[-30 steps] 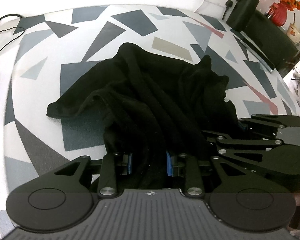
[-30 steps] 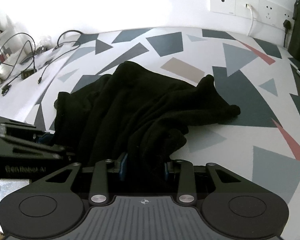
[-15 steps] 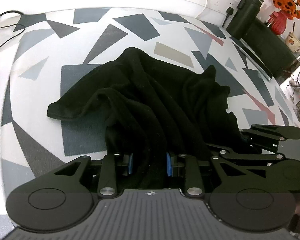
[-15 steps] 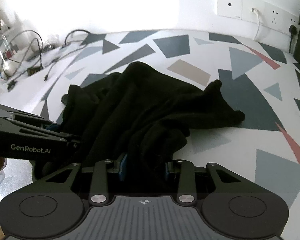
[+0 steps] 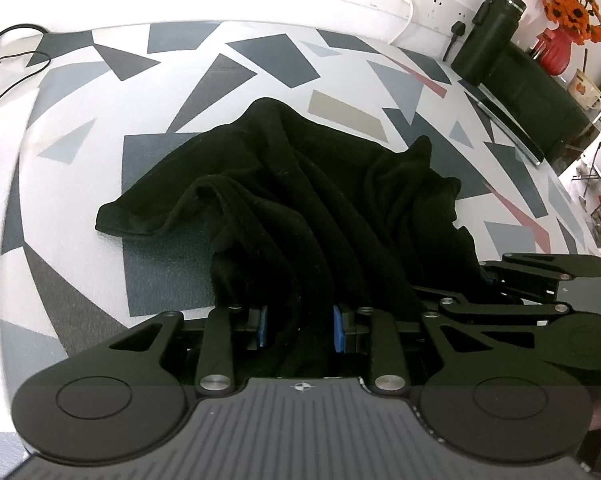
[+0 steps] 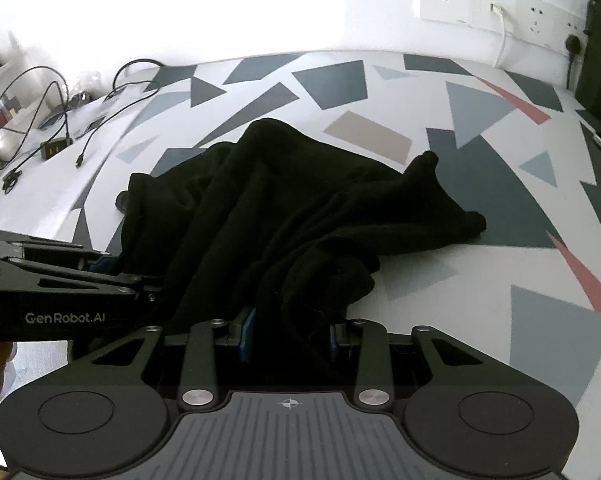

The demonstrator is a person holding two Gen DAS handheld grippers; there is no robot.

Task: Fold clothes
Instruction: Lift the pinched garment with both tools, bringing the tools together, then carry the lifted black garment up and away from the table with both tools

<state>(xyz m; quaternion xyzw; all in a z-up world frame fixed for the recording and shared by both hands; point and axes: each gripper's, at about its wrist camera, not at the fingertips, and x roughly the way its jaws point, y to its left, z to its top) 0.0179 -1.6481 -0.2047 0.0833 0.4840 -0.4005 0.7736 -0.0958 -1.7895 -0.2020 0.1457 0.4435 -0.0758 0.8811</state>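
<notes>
Compared with a second before, both grippers had drawn back a little and the black garment [image 5: 320,208] lay slightly farther up the frames, its folds pulled more taut toward the cameras. It sat bunched on the geometric-patterned tabletop [image 5: 260,64], rising in ridges from the near edge. The left gripper [image 5: 300,328] had its blue-padded fingers [image 5: 262,326] clamped on a thick fold at 6 o'clock. The right gripper [image 6: 288,334] likewise pinched cloth between its pads at 6 o'clock in its own view, and showed at 4 o'clock in the left view. One sleeve end [image 5: 116,220] lay flat at 9 o'clock. A dark flask [image 5: 488,36] stood at 1 o'clock beside orange flowers [image 5: 568,0]. Loose cables [image 6: 40,120] lay at 10 o'clock in the right view.
</notes>
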